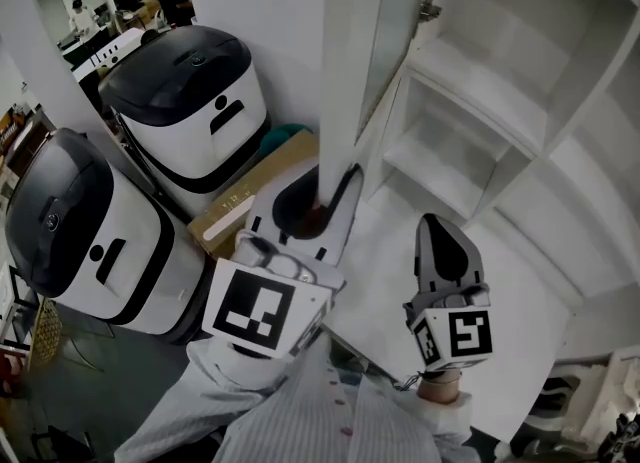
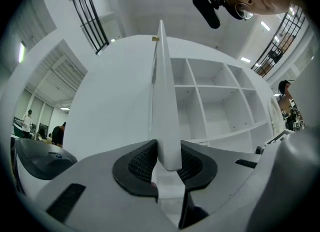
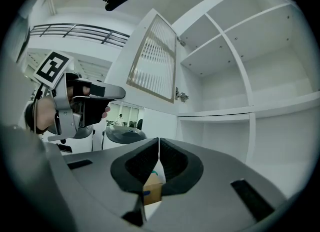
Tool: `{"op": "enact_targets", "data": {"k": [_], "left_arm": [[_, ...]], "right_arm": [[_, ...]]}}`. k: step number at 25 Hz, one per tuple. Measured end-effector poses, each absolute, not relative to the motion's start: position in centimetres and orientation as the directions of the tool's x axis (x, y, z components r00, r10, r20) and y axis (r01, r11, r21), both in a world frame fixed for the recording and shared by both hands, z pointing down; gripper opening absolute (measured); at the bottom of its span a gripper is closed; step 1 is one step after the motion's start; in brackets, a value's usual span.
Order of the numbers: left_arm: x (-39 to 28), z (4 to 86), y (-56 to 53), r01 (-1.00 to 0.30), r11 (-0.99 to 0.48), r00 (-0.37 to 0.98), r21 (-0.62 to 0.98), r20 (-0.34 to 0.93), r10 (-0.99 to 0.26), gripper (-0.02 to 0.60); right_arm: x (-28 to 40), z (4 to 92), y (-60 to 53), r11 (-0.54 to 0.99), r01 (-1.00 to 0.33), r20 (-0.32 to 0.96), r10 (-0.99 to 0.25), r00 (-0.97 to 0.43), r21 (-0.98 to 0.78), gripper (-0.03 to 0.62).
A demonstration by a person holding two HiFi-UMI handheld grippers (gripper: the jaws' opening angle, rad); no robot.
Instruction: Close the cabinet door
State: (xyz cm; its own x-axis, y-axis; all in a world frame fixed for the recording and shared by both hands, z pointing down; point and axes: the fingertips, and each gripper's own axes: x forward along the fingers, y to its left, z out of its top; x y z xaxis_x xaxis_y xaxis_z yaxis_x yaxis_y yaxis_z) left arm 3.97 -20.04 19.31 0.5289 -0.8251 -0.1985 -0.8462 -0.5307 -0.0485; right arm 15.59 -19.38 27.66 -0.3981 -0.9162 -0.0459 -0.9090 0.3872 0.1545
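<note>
The cabinet door (image 1: 345,71) stands swung out from the cabinet (image 1: 480,91); in the head view it shows edge-on, a white slab running from 12 o'clock down to the centre; the open shelves lie at 1 to 3 o'clock of it, and a hinge (image 1: 430,8) shows at its upper edge.

The left hand-held gripper (image 1: 322,213) is pinching the free end of that door; in the left gripper view its pads (image 2: 142,162) press on both faces of the door (image 2: 162,100), whose corner sits between them, with the cabinet's shelves (image 2: 220,105) at 2 o'clock behind.

The right hand-held gripper (image 1: 445,226) hovers at 4 o'clock of the left one, apart from the door, in front of the lower shelves; in the right gripper view its jaws are pressed together on nothing (image 3: 158,148); that view also shows the door's ribbed panel (image 3: 155,60) at 12 o'clock, a hinge (image 3: 182,94) beside it, and the left hand-held gripper (image 3: 90,103) at 9 o'clock.

Two white and black machines (image 1: 195,101) stand on the floor at 9 to 11 o'clock in the head view; a cardboard box (image 1: 255,201) lies between them and the door; a striped sleeve (image 1: 300,411) fills 6 o'clock.
</note>
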Motion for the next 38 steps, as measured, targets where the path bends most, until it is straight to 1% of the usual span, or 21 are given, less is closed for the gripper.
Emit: {"op": "enact_targets", "data": {"k": [15, 26, 38], "left_arm": [[8.7, 18.9, -18.8, -0.915, -0.398, 0.401, -0.059, -0.214, -0.890, 0.101], [13.3, 19.0, -18.3, -0.899, -0.425, 0.439, -0.112, -0.213, -0.873, 0.157], [19.1, 19.2, -18.5, -0.839, -0.502, 0.538, -0.211, -0.186, -0.822, 0.229]], "right_arm": [[22.0, 27.4, -17.1, 0.409, -0.897, -0.051, -0.905, -0.422, 0.167, 0.015], [26.2, 28.0, -15.8, 0.370, -0.917, -0.044, -0.924, -0.380, 0.151, 0.015], [29.8, 28.5, -16.2, 0.329, -0.935, -0.046, -0.940, -0.338, 0.135, 0.015]]}}
